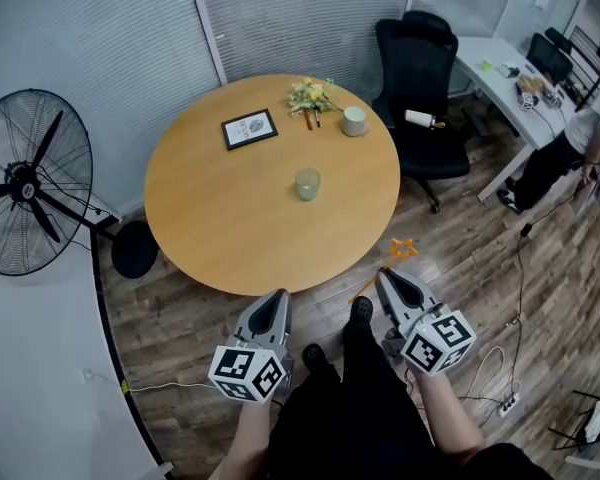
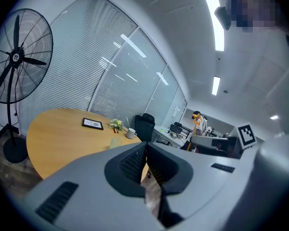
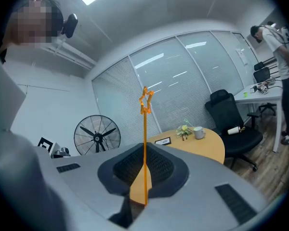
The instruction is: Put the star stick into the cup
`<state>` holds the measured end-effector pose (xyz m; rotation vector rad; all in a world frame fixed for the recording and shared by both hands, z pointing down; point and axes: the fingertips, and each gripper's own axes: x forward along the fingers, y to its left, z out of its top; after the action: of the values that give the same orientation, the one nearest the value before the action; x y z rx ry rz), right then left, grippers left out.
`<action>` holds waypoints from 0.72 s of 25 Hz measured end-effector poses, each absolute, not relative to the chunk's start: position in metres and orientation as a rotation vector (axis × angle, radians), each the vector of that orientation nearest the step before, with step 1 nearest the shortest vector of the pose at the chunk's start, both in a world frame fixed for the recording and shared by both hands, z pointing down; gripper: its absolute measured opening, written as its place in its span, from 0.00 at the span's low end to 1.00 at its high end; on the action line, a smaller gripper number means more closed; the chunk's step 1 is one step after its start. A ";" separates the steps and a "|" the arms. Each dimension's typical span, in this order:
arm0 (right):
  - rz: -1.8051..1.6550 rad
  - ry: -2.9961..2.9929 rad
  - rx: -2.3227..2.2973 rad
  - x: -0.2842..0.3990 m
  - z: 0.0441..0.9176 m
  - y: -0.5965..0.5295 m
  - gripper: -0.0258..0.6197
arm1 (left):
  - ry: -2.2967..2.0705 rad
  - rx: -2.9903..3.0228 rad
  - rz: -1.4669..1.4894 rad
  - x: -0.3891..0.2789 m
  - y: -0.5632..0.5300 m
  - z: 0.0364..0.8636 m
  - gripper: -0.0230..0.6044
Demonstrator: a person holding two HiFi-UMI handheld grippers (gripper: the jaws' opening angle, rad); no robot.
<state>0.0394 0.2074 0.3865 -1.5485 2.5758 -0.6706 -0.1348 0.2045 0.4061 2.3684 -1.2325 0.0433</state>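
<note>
Head view: you stand at the near edge of the round table (image 1: pixel 210 218), with both grippers off it and over the floor.
Left gripper (image 1: pixel 277 298): jaws pressed together with nothing between them, as the left gripper view (image 2: pixel 145 146) shows. It looks spare for this step, so park it clear of the table.
Cup (image 1: pixel 308 184): pale green, upright, alone near the table's middle. It is well apart from the picture frame (image 1: pixel 249 129), flowers (image 1: pixel 309 96) and mug (image 1: pixel 354 121) at the far edge.
Right gripper (image 1: pixel 387 278): jaws pinched on the star stick (image 1: pixel 398 255). It is well apart from the cup.
Star stick, right gripper view (image 3: pixel 145 129): the shaft runs up between the jaws (image 3: pixel 144 150), star on top, and only a short tail shows below the grip.
Step, likely: carrying the stick to the cup, with most of the reach still to go.
How: bring the right gripper over the cup mouth and turn your wrist so the plain end points down. Centre that end over the opening before you lower it, and part the jaws only once it is inside.
Risk: the cup looks light, so a nudge on its rim may tip it. The thin shaft may also swivel in the grip.
</note>
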 end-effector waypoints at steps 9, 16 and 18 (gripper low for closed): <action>-0.679 2.606 -1.472 0.047 0.389 0.160 0.08 | -1.282 2.355 0.072 -0.124 0.170 0.408 0.03; -0.708 2.654 -1.362 0.045 0.389 0.094 0.08 | -1.352 2.302 0.088 -0.116 0.122 0.407 0.03; -0.714 2.665 -1.333 0.046 0.389 0.074 0.08 | -1.367 2.289 0.089 -0.111 0.106 0.408 0.03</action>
<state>0.0464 0.0741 0.3894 -1.3333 2.6645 -0.7140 -0.1112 0.1063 0.4079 2.2893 -1.3673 0.0895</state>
